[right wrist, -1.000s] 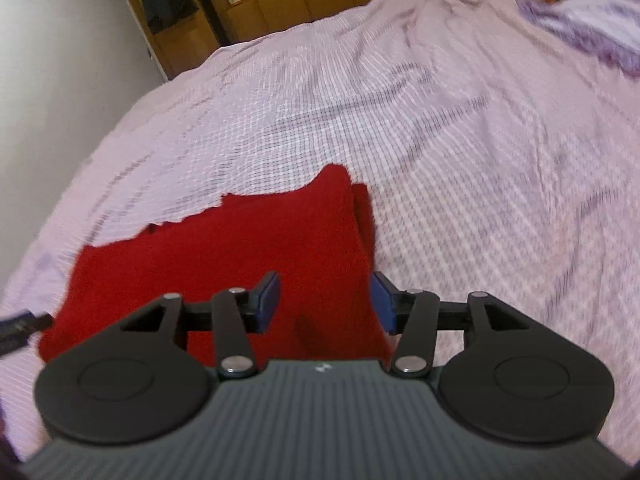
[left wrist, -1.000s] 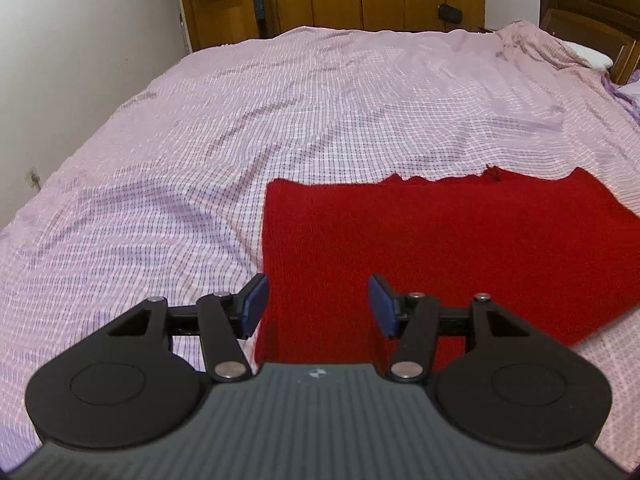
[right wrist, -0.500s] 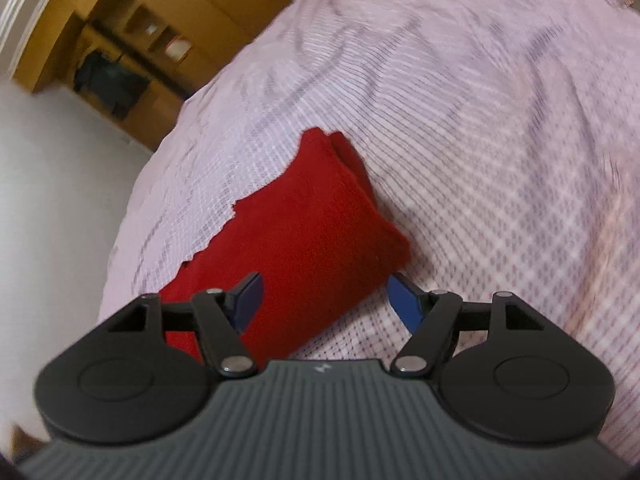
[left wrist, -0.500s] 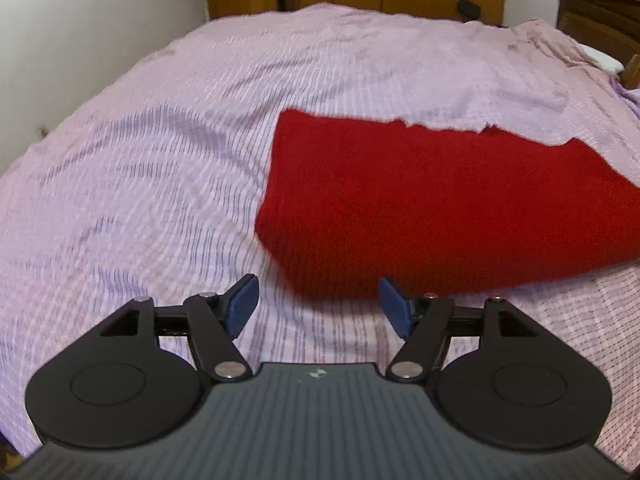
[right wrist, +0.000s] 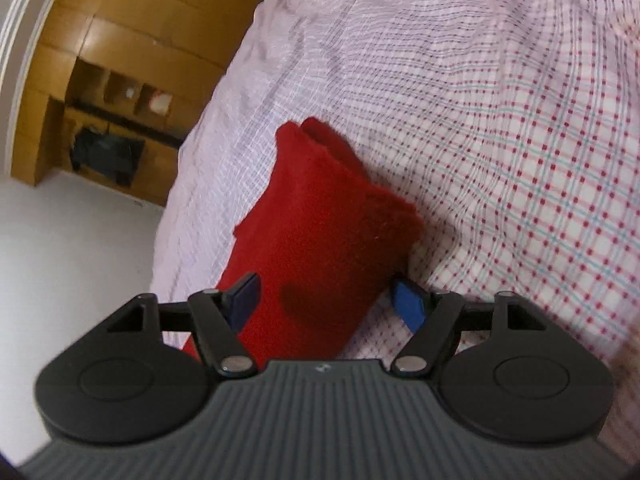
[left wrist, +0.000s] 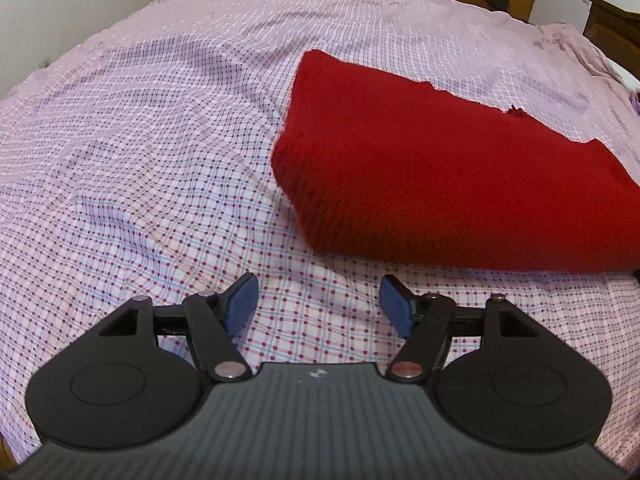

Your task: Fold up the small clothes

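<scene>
The checked bedsheet point(left wrist: 160, 140) spread under both grippers, the folded red garment point(left wrist: 440, 168) lay ahead and right of the left gripper point(left wrist: 318, 304), its 2 fingers apart, and partly between the right gripper point(right wrist: 326, 300)'s parted fingers.

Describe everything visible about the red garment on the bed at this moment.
The red garment is a plain, fuzzy, knit-looking piece, folded into a thick, roughly rectangular bundle lying flat on the checked bedsheet. Its near edge is a rounded fold; the far edge is uneven, with a small frayed tuft. At one end, stacked layers show. The left gripper is open short of it; the right gripper is open, jaws either side of its end, contact unclear.
</scene>
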Demonstrator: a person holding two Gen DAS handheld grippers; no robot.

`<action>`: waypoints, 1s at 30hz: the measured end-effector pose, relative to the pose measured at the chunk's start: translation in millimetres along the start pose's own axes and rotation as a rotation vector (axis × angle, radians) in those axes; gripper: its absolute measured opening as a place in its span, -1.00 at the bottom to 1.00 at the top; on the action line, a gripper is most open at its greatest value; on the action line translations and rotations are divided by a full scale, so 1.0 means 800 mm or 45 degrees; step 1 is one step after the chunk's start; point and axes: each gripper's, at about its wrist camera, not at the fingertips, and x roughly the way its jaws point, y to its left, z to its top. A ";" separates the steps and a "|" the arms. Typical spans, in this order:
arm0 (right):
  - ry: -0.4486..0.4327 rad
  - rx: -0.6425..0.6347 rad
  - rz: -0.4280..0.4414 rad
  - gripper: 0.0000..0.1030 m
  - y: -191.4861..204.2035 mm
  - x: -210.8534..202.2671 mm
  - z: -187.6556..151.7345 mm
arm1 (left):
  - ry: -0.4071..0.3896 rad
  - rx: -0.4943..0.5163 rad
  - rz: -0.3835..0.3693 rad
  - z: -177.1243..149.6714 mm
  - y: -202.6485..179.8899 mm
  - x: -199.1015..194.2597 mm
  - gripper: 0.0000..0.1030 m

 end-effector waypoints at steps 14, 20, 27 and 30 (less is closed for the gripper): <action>-0.090 0.025 0.159 0.44 -0.022 0.010 -0.002 | -0.004 0.001 0.014 -0.002 -0.002 0.005 0.45; -0.167 -0.036 0.088 0.26 -0.005 0.021 -0.006 | -0.001 -0.004 -0.001 -0.002 0.000 -0.001 0.45; -0.242 -0.042 0.072 -0.37 -0.009 0.025 -0.004 | -0.001 -0.048 -0.029 0.004 0.009 -0.015 0.45; -0.251 -0.069 0.085 -0.41 -0.004 0.018 -0.004 | -0.006 -0.055 -0.012 0.008 0.014 -0.020 0.45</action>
